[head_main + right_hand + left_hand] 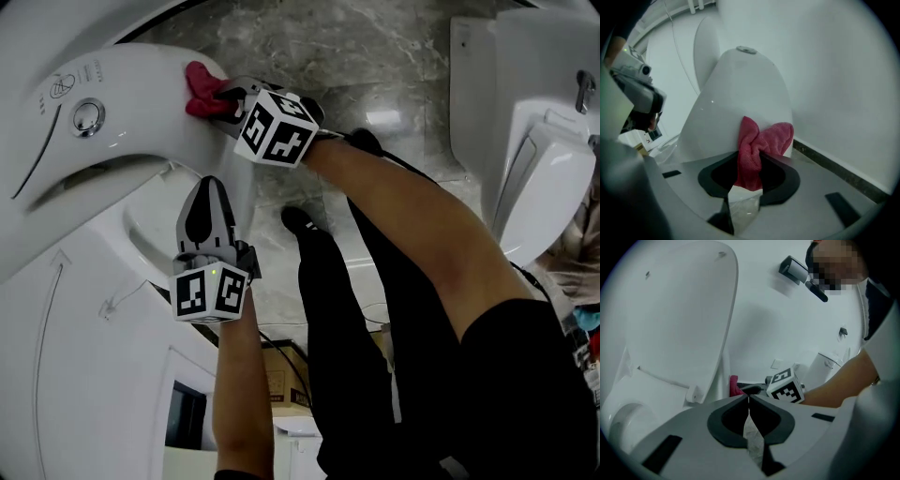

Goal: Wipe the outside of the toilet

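A white toilet fills the left of the head view; its tank [112, 141] carries a round chrome flush button [87, 116]. My right gripper [223, 98] is shut on a red cloth [201, 89] and presses it against the tank's right side. In the right gripper view the red cloth [757, 150] bunches between the jaws against the tank [740, 98]. My left gripper [208, 202] is shut with nothing in it, lower down beside the raised lid [679, 319]. From the left gripper view the red cloth [734, 386] and the right gripper's marker cube [786, 386] show ahead.
Grey marble floor [375, 56] runs between the toilet and a second white toilet [534, 169] at the right. The person's black-trousered legs and shoes [300, 221] stand in the middle. A cardboard box [281, 375] sits low by the legs.
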Demonstrator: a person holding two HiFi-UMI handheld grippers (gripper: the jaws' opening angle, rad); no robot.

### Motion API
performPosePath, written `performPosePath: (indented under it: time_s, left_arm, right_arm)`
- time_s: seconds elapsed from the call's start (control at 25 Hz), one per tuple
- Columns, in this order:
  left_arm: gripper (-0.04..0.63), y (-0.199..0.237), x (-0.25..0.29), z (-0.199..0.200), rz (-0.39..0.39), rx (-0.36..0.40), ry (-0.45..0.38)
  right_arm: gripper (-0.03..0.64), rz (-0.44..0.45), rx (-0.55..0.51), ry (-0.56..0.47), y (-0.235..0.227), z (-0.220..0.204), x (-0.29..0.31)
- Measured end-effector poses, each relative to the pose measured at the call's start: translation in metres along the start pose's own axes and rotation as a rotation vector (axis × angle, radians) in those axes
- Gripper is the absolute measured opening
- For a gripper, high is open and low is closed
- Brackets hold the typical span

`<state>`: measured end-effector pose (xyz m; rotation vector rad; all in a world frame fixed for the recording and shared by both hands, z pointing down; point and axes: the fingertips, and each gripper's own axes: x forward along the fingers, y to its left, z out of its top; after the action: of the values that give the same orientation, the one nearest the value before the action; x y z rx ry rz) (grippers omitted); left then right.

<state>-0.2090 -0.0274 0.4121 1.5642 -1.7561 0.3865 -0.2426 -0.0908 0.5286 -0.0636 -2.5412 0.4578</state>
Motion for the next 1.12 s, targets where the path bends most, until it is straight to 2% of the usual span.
performPosePath:
  time_s: [0.16, 0.64, 1.0, 1.12]
  left_arm:
    - [0.021, 0.011, -0.014, -0.021, -0.014, -0.016, 0.024]
    - [0.021, 0.029, -0.068, -0.074, -0.091, 0.115, 0.082]
    - [0.021, 0.037, -0.106, -0.098, -0.131, 0.160, 0.068]
    - [0.021, 0.040, -0.116, -0.110, -0.135, 0.159, 0.067]
  right_arm:
    - [0.133, 0.011, 0.050, 0.029, 0.045, -0.034, -0.004]
    - [0.133, 0.001, 0.184, 0.073, 0.173, -0.119, -0.005]
    - [0.133, 0.045, 0.228, 0.124, 0.268, -0.170, 0.002]
    - [0.132, 0.100, 0.239, 0.149, 0.308, -0.186, 0.010]
